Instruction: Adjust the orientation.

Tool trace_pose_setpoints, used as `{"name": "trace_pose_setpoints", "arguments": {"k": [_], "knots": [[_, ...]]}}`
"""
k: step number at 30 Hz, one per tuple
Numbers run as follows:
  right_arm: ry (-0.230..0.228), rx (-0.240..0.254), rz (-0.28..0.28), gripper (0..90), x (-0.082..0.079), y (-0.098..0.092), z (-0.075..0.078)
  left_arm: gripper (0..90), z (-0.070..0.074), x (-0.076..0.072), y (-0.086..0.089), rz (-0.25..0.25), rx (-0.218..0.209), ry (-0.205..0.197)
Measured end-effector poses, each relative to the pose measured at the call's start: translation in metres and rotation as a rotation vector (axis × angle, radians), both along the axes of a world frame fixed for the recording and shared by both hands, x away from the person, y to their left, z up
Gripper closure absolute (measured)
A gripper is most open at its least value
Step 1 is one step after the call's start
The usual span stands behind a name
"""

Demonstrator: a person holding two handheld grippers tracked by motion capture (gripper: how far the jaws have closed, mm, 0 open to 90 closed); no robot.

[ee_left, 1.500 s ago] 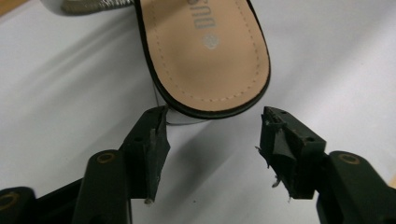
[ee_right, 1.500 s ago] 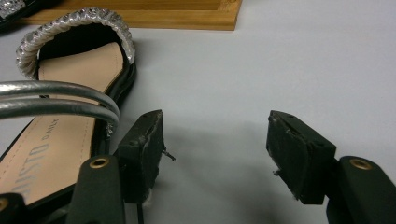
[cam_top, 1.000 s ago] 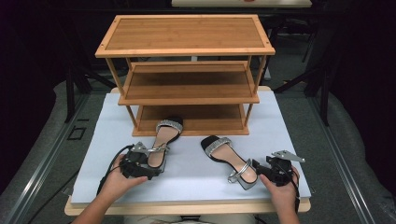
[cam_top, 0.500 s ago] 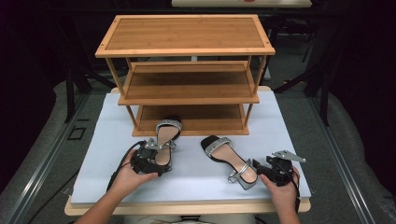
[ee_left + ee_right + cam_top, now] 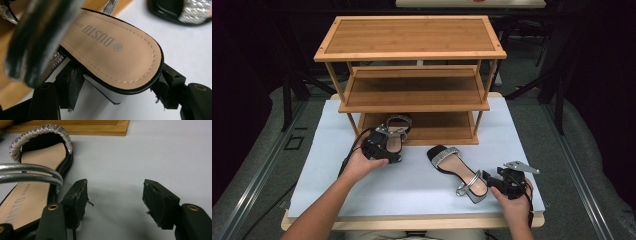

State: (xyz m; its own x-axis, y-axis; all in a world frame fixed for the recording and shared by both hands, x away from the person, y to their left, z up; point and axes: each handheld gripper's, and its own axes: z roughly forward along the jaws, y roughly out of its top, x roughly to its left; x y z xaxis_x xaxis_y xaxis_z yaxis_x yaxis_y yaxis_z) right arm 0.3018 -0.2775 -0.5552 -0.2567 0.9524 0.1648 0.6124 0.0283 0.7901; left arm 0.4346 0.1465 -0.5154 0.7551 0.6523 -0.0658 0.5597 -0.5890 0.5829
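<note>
Work: two black sandals with silver straps are going onto the brown wooden shoe rack (image 5: 412,50) with three shelves.
Done so far: nothing sits fully on a shelf yet. The first black sandal with a tan insole (image 5: 110,55) is on its way.
First sandal: it is at the front edge of the bottom shelf (image 5: 432,131), toe toward the rack, heel end held up by the left gripper (image 5: 379,146).
Left fingers: clenched on the heel end of this sandal. One finger (image 5: 70,85) presses one side of the sole and the other presses the far side.
Second sandal: the other black sandal with a sparkly silver toe strap (image 5: 457,167) lies flat on the white tabletop (image 5: 412,185), toe toward the rack, heel near the person.
Right gripper: the right gripper (image 5: 115,202) rests just beside the heel of the second sandal.
Right fingers: spread wide and released, with nothing between them. The sandal's silver ankle strap (image 5: 30,171) is off to one side of them.
Left to do: I think the first sandal must slide in and be let go, then the second must be picked up and put on too.
In the way: the rack's thin wooden legs (image 5: 354,125) stand close to the first sandal. The shelf above is low, so the strap could bump it.
Around: dark floor and black stands lie behind the rack.
</note>
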Motion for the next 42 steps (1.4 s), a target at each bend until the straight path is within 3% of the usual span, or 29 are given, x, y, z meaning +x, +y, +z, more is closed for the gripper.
{"name": "trace_pose_setpoints", "arguments": {"k": [1, 9, 11, 15, 16, 24, 25, 28, 29, 32, 33, 34, 38, 42], "knots": [[0.005, -0.003, -0.002, 36.1, 0.000, 0.000, 0.000, 31.3, -0.001, 0.003, -0.002, 0.016, -0.018, 0.006], [0.002, -0.003, 0.001, 36.1, 0.000, -0.001, 0.000, 31.4, -0.009, 0.027, -0.005, 0.040, -0.002, -0.002], [0.004, -0.004, 0.001, 36.1, 0.001, -0.001, 0.000, 31.4, -0.012, 0.031, -0.003, 0.052, -0.019, 0.002], [0.006, -0.004, 0.006, 36.1, 0.001, 0.000, 0.000, 31.4, -0.014, 0.034, -0.001, 0.076, -0.038, -0.015], [0.005, -0.005, 0.005, 36.1, 0.001, 0.000, 0.000, 31.4, -0.014, 0.034, -0.003, 0.097, -0.067, -0.007], [0.001, 0.001, 0.010, 36.1, 0.001, 0.001, 0.000, 31.3, -0.010, 0.029, 0.004, 0.126, -0.045, 0.000], [0.002, 0.001, 0.011, 36.1, 0.001, 0.001, 0.000, 31.0, -0.009, 0.026, 0.003, 0.149, -0.074, 0.005], [0.003, -0.006, 0.011, 36.0, 0.000, 0.001, 0.001, 30.7, -0.002, 0.010, 0.013, 0.131, -0.068, -0.010], [-0.006, -0.004, 0.010, 36.0, -0.001, 0.001, 0.001, 30.9, 0.000, 0.002, 0.016, 0.128, -0.061, -0.008], [-0.002, 0.009, 0.025, 35.9, -0.002, 0.000, 0.005, 33.0, 0.001, -0.027, 0.030, 0.114, -0.103, 0.015], [-0.008, -0.017, -0.014, 35.9, -0.003, 0.001, 0.007, 33.5, 0.001, -0.037, 0.035, 0.114, -0.110, 0.017], [-0.008, 0.009, 0.010, 35.9, -0.002, 0.000, 0.009, 33.9, -0.001, -0.044, 0.039, 0.115, -0.119, 0.017], [-0.023, 0.030, 0.020, 36.0, -0.004, 0.000, 0.020, 34.9, -0.010, -0.081, 0.064, 0.122, -0.099, 0.007], [-0.011, 0.032, 0.052, 37.1, -0.004, 0.004, 0.032, 35.8, -0.017, -0.098, 0.082, 0.154, -0.096, -0.004]]}}
